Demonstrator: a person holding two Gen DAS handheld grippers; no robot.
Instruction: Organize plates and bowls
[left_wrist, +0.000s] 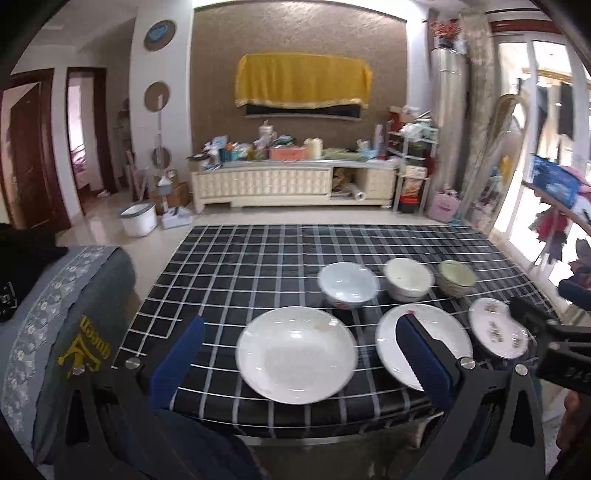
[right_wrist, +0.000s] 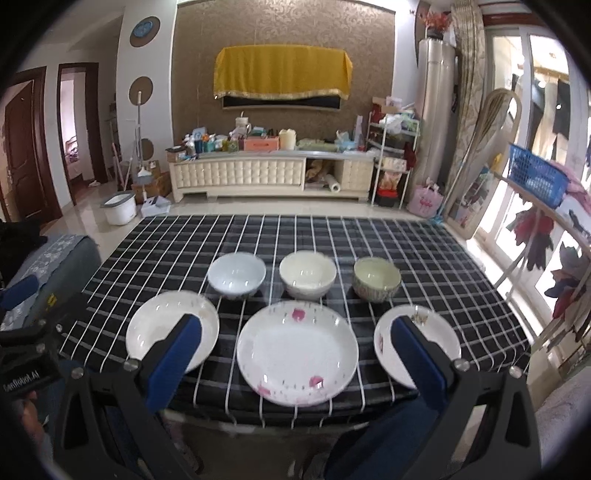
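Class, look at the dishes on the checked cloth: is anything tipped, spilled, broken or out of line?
Nothing stands out. Three bowls sit upright in a back row, three plates lie flat in a front row, all apart and empty; no spill shows on the cloth.

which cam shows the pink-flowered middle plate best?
Right wrist. The flowered plate sits whole and unblocked between the open right gripper's fingers, pink pattern clear. In the left wrist view the left gripper's blue finger covers part of that plate, the picture is blurred, and no pattern shows.
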